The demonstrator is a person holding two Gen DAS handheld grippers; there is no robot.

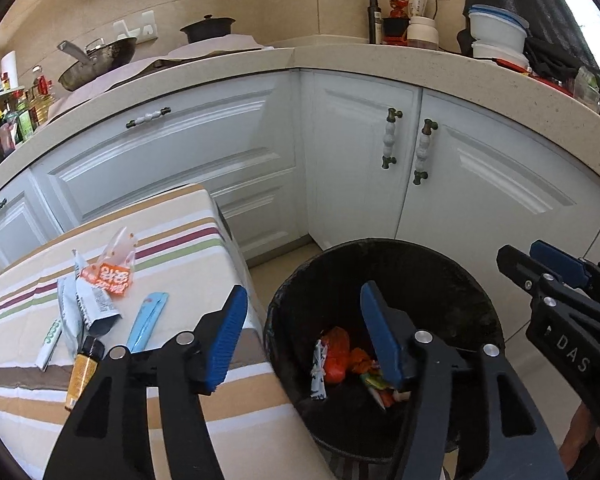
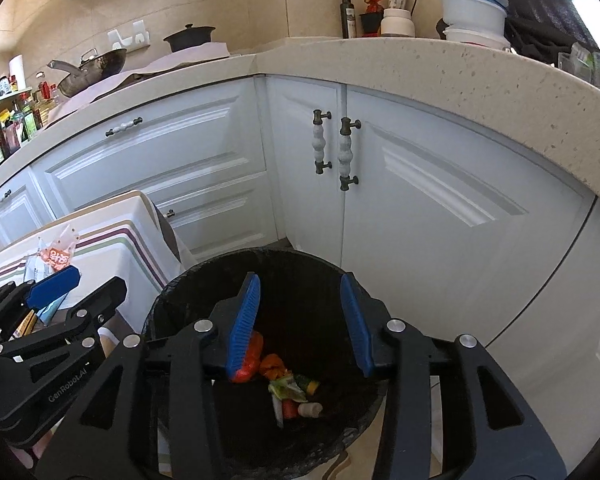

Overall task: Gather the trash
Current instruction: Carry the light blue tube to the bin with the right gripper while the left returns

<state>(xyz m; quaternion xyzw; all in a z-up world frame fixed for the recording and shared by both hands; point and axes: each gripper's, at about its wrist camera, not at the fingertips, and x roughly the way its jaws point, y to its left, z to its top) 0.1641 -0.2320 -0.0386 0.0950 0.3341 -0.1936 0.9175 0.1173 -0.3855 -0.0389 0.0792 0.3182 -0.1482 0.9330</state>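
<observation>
A black trash bin [image 1: 476,304] [image 2: 172,300] stands on the floor beside a striped-cloth table [image 1: 204,224]. Several wrappers lie in the bin, among them an orange one [image 1: 336,354] [image 2: 274,362]. On the table lie an orange-and-clear wrapper [image 1: 114,268], a grey-white packet [image 1: 94,300], a light blue wrapper [image 1: 148,320], a white-green stick [image 1: 50,342] and a small amber bottle [image 1: 83,372]. My left gripper [image 1: 304,336] is open and empty, straddling the table edge and bin rim. My right gripper [image 2: 300,320] is open and empty above the bin.
White cabinet doors with handles [image 1: 392,142] stand right behind the bin under a beige counter [image 1: 340,58]. The counter holds a wok [image 1: 100,60], a black pot [image 1: 208,28], bottles and white containers [image 1: 498,30]. A spice rack [image 1: 4,120] is at far left.
</observation>
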